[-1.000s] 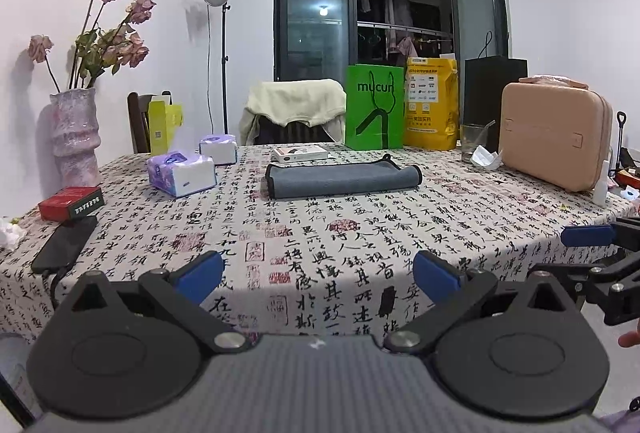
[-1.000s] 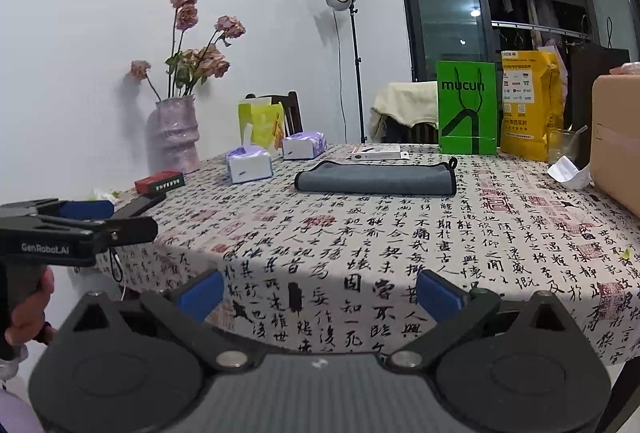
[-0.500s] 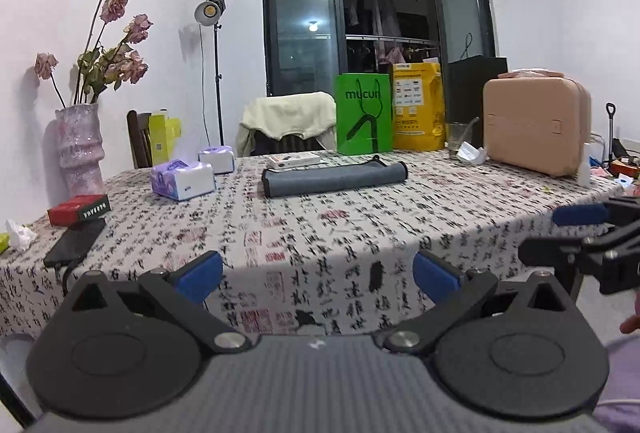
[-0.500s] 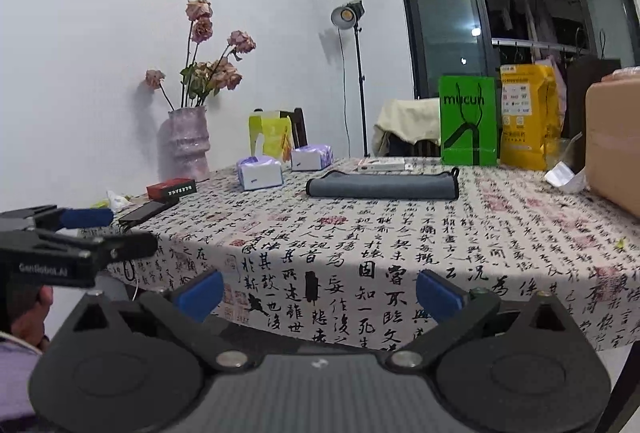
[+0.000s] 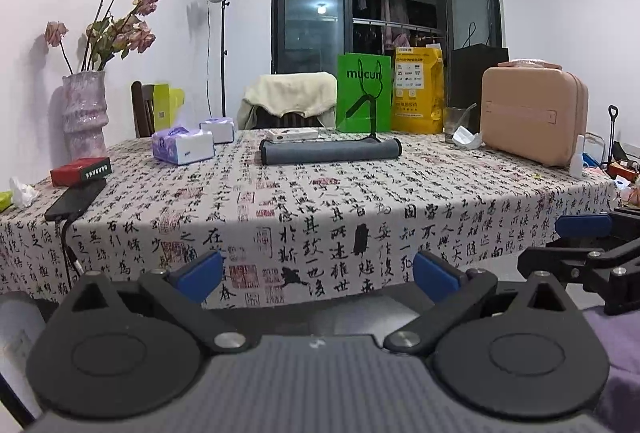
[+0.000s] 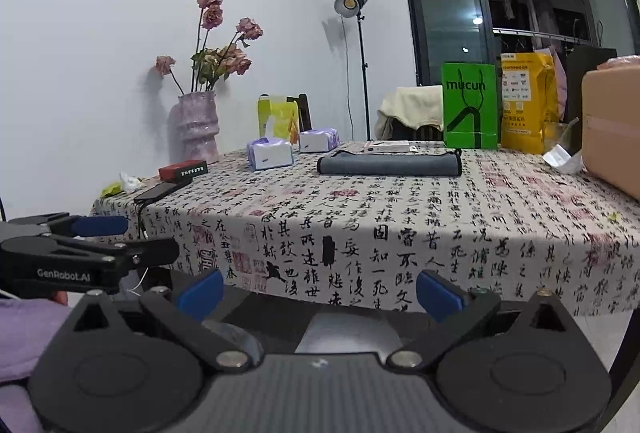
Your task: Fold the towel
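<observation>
grey towel lies folded flat toward table far edge, midway along. looks soft, light, limp; likely best pinched at near corners. left gripper and right gripper both spread wide, empty, off near edge, towel well apart ahead.

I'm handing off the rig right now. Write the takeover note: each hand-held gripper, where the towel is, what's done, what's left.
Left hand-held gripper: open, empty, held off the near table edge.
Right hand-held gripper: open, empty, also short of the table.
Towel: grey, lying as a long folded strip at mid-table on the patterned tablecloth, in front of the green bag. Neither gripper touches it.
Done: the lengthwise fold appears finished.
Left: probably nothing, unless a tighter fold is wanted.
</observation>
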### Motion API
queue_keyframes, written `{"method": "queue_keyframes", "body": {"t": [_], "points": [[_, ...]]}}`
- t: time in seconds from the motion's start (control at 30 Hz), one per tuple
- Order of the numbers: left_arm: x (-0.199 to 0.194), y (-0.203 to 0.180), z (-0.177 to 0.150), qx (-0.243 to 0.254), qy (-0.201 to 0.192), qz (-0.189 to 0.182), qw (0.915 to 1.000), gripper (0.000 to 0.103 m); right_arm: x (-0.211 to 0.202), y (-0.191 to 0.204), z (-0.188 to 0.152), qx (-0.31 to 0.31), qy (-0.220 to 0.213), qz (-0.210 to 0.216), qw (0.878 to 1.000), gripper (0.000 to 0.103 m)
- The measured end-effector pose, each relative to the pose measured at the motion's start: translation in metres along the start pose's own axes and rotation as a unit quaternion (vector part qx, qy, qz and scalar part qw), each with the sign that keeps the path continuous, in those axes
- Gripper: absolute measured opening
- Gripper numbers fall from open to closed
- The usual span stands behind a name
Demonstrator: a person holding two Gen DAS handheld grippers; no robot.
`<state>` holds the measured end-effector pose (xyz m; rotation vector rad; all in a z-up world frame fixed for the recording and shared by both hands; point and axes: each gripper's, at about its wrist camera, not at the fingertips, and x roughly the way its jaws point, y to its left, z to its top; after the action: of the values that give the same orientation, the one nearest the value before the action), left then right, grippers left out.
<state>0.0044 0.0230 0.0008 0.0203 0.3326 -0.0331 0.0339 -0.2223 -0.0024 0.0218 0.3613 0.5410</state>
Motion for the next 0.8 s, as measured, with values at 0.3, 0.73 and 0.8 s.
{"method": "queue_keyframes", "body": {"t": [0.3, 0.73, 0.8], "points": [[-0.003, -0.003, -0.009, -0.005, 0.024, 0.006, 0.9997, 0.103, -0.01, -0.003, -0.009, 0.021, 0.011, -0.003, 1.0, 0.103], [-0.005, -0.005, -0.011, -0.004, 0.024, 0.011, 0.9996, 0.103, -0.011, -0.001, -0.009, 0.018, 0.009, -0.008, 1.0, 0.103], [-0.005, -0.005, -0.011, -0.004, 0.024, 0.011, 0.9996, 0.103, -0.012, -0.001, -0.009, 0.017, 0.009, -0.01, 1.0, 0.103]]}}
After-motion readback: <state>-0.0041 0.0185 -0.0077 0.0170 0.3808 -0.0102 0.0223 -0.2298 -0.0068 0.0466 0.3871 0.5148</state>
